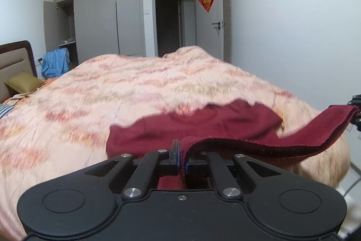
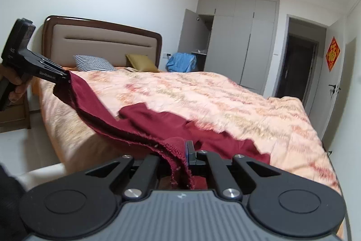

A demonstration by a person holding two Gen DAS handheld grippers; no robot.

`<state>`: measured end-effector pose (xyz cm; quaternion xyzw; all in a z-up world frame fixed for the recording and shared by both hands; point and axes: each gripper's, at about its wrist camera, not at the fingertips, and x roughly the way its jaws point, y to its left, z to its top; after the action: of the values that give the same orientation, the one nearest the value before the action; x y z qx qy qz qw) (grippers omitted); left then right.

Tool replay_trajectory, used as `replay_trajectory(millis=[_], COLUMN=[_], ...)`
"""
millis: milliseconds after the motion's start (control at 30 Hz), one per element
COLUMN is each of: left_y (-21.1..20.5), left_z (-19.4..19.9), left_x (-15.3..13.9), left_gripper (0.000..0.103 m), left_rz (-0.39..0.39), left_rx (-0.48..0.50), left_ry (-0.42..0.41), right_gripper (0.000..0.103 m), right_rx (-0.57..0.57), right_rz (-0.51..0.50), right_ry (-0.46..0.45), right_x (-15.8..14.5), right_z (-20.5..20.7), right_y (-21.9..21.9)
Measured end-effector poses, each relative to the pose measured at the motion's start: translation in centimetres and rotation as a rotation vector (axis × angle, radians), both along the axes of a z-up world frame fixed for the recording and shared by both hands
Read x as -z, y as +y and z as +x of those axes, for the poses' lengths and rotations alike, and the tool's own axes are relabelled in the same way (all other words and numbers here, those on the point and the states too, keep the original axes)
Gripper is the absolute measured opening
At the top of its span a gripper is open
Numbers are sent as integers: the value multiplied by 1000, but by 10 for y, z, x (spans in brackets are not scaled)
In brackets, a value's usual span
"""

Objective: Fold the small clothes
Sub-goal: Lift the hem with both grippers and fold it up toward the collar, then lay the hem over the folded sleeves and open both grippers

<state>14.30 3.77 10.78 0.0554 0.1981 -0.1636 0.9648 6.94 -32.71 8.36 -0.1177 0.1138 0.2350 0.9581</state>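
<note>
L gripper (image 1: 182, 158): we see jaws clamped tight on a hem corner of the red cloth (image 1: 203, 125). R gripper (image 2: 186, 156): same, pinched shut on the other corner. Hem edge stretched betw. the two, lifted off the bed (image 1: 112, 87); rest of cloth sags back onto the quilt nr the bed's edge. Frames blurred. Hand (image 2: 15, 85) visible on L grip.

right gripper (image 2: 183, 156) | jaws clamp red garment (image 2: 158, 125) hem (frayed) | over bed (image 2: 225, 94)

Both wrist views look low across the bed (image 1: 135, 87), sharing wardrobe (image 2: 237, 42) and doorway (image 1: 173, 15).
</note>
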Motion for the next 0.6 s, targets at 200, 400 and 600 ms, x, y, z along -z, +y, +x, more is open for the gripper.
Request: replay_trajectory(millis=[200, 400, 600], left_y=[-19, -39, -36], left_z=[101, 219, 314], left_x=[-39, -35, 10], left_gripper=[5, 6, 6], left_rz=[138, 224, 199], left_rx=[26, 28, 30], left_ry=[-30, 32, 173], right_gripper=[4, 5, 5], right_rx=[46, 100, 155], right_rz=[-29, -56, -100], right_ry=[-3, 86, 235], right_x=[-37, -47, -3], right_z=[98, 223, 328], right_y=[-2, -7, -1])
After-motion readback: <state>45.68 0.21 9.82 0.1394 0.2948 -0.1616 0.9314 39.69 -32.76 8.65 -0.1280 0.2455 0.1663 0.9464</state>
